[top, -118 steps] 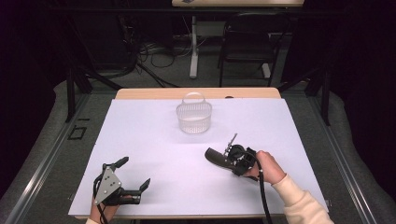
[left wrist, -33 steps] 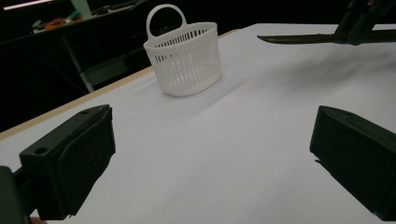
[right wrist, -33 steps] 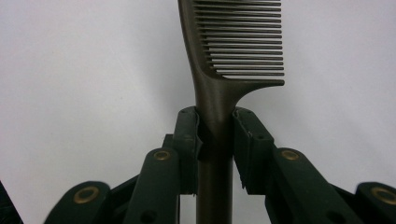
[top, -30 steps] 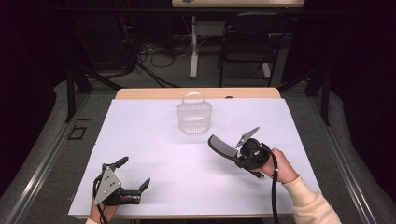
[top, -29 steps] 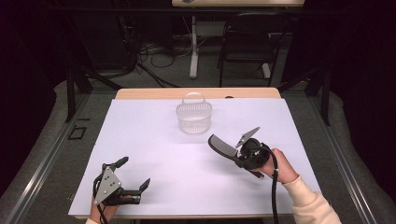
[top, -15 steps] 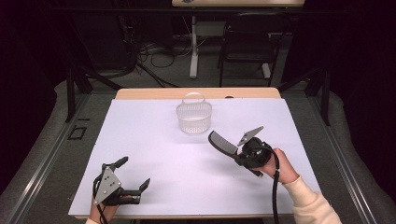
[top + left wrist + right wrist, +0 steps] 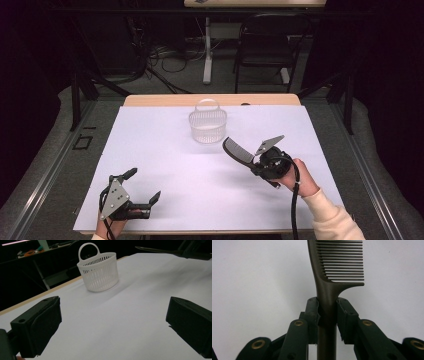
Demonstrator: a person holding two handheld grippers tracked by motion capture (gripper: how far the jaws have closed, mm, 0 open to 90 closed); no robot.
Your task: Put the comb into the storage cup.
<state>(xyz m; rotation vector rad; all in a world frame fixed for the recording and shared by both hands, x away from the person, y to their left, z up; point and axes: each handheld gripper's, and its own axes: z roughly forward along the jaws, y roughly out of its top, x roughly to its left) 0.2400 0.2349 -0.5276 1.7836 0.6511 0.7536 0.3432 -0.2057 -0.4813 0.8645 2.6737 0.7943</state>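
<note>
A dark comb (image 7: 237, 150) is held above the white table by my right gripper (image 7: 256, 165), which is shut on its handle. In the right gripper view the comb (image 7: 337, 267) rises straight up between the two closed jaws, teeth to the right. A white plastic basket (image 7: 207, 123) with a hoop handle stands upright at the table's far middle, just left of and beyond the comb's tip. My left gripper (image 7: 144, 189) rests open at the near left edge with nothing between its fingers. The left gripper view shows the basket (image 7: 98, 271) ahead between the wide jaws.
The white table sheet (image 7: 165, 165) has a wooden strip (image 7: 150, 100) along the far edge. Behind it stand a black chair (image 7: 265, 47) and loose cables on the floor. A pale sleeve (image 7: 335, 220) comes in at the lower right.
My right gripper has lifted the comb off the table and carried it up and right, closer to the basket. The left gripper has stayed in place, open.
</note>
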